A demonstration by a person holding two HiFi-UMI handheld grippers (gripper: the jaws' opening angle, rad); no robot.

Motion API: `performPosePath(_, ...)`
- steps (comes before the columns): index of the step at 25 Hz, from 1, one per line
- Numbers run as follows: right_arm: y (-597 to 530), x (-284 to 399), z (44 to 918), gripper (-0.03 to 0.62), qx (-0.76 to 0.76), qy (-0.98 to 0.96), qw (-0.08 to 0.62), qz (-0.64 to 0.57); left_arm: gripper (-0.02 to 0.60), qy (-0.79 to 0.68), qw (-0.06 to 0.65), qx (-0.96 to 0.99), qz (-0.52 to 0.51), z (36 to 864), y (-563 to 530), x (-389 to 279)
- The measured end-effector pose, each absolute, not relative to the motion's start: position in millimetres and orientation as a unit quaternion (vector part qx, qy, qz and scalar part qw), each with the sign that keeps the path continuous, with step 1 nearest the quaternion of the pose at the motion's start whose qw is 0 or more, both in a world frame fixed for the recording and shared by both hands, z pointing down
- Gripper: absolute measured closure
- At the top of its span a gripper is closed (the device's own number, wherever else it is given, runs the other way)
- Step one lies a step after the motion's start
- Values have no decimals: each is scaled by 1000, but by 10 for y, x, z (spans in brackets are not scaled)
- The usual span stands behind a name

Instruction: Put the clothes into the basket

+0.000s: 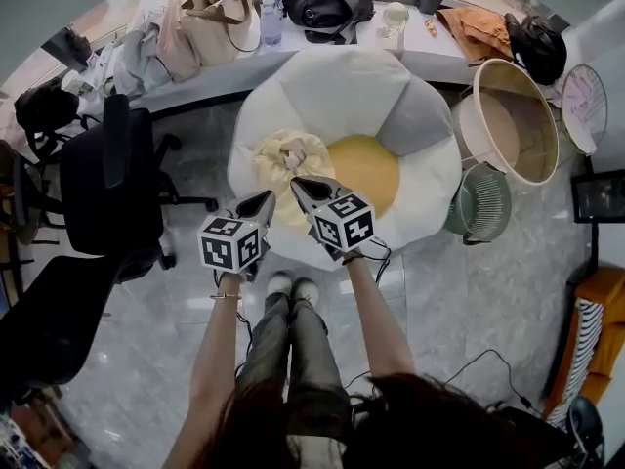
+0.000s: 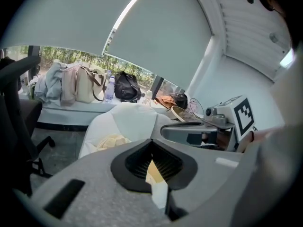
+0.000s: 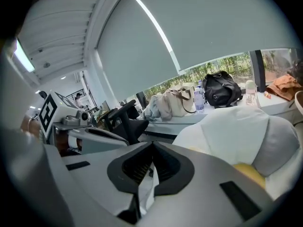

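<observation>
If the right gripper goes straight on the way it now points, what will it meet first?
Most likely the crumpled pale yellow cloth on the flower-shaped cushion: in the head view the shut right gripper points at its near edge. How high above it the gripper is remains unclear.

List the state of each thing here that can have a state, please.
left gripper: shut, empty
right gripper: shut, empty
cream garment: crumpled on the beanbag seat
large basket: no clothes seen inside
water bottle: upright, cap on
</observation>
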State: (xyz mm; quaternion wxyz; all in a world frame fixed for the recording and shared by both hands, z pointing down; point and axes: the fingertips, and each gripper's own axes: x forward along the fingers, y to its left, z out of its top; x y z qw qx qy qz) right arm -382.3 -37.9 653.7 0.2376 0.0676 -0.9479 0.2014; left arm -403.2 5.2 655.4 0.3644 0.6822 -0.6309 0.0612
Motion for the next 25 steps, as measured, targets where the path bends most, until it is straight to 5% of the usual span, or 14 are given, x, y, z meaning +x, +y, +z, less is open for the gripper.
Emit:
performPosePath(20, -542, -4174, 8610, 579, 81, -919, 320, 216, 571, -624, 403, 665, 77, 8214, -36, -4327)
performPosePath(22, -578, -4237, 8735, 491, 79, -917, 325, 218, 571, -624, 404, 665, 76, 8312, -55, -4355)
performPosePath(25, -616, -4327, 8910, 456, 75, -915, 328, 220, 571, -623, 406, 664, 76, 8457, -67, -4393)
